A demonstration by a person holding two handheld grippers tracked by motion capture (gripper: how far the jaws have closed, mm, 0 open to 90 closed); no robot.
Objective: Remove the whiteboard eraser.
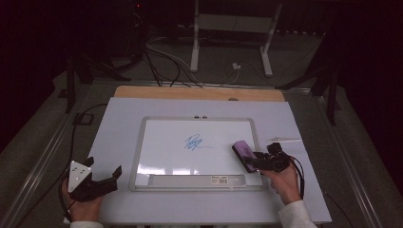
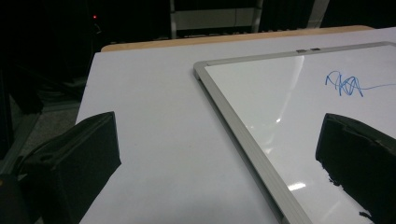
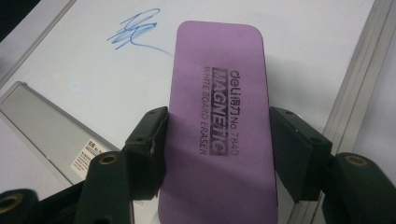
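A whiteboard with a grey frame lies flat on the white table. A blue scribble sits near its middle. My right gripper is over the board's right edge, shut on a purple magnetic whiteboard eraser; both pads press its long sides. My left gripper hovers at the table's near left, open with nothing between its jaws, left of the board's frame.
A pale pen-like object lies on the table just right of the board. A wooden strip runs along the table's far edge. Beyond it, cables and a white stand are on the dark floor.
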